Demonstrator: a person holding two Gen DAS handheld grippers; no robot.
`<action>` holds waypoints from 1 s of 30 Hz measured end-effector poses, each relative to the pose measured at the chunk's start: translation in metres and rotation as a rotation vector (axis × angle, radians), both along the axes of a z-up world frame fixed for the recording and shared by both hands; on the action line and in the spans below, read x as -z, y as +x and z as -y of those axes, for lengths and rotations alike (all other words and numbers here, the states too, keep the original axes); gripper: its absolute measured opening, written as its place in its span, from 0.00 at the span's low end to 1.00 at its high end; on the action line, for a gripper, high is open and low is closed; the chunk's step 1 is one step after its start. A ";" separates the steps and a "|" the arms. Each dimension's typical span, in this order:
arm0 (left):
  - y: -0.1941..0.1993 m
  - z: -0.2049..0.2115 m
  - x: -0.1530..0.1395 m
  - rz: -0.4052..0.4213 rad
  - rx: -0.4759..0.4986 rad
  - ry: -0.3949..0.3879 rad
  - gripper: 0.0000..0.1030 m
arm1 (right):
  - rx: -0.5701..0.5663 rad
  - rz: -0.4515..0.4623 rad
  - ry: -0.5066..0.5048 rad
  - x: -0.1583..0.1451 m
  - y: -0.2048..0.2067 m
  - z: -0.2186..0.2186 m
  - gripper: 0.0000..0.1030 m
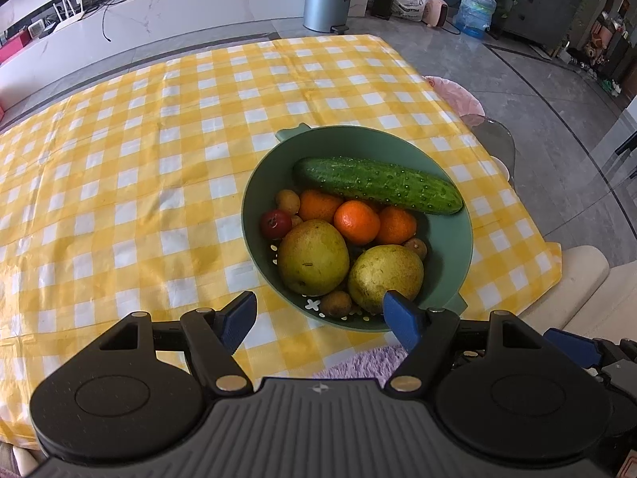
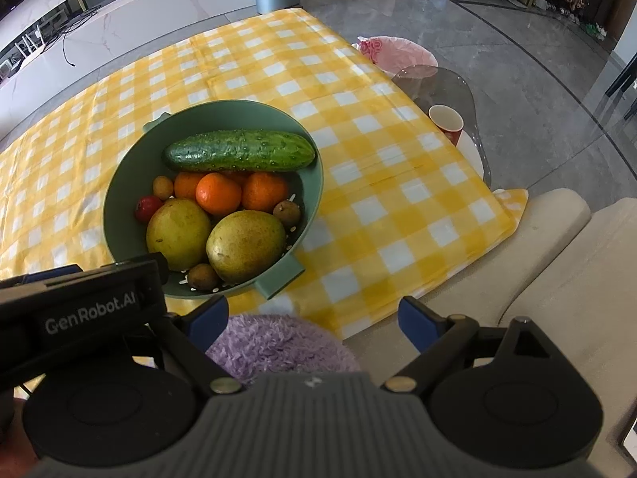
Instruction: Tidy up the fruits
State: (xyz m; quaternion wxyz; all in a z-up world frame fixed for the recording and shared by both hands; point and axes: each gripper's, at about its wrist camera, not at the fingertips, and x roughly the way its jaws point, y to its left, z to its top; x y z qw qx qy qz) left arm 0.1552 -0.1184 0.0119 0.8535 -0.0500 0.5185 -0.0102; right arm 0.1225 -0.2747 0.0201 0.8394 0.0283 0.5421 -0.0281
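Fruit, two pears [image 1: 314, 257], tangerines [image 1: 356, 222] and a cucumber [image 1: 378, 185], fills the green colander [image 1: 458, 231] at twelve o'clock of both empty, jaws-apart grippers [image 1: 318, 314] [image 2: 312, 318], fitting sorting's start or finish.

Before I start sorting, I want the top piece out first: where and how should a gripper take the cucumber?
Grip the cucumber around its middle, coming down from above with the fingers across its short width. It lies flat on the oranges against the far wall of the green bowl, its top and sides exposed; the ends sit near the rim.
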 end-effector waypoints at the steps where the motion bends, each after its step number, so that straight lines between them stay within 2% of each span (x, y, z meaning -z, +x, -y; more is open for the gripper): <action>1: -0.001 0.000 0.000 0.002 -0.003 0.000 0.83 | -0.001 0.005 -0.003 -0.001 -0.001 0.000 0.86; 30: -0.005 -0.006 -0.005 0.027 -0.023 0.018 0.83 | -0.009 0.040 -0.024 -0.005 -0.005 -0.007 0.86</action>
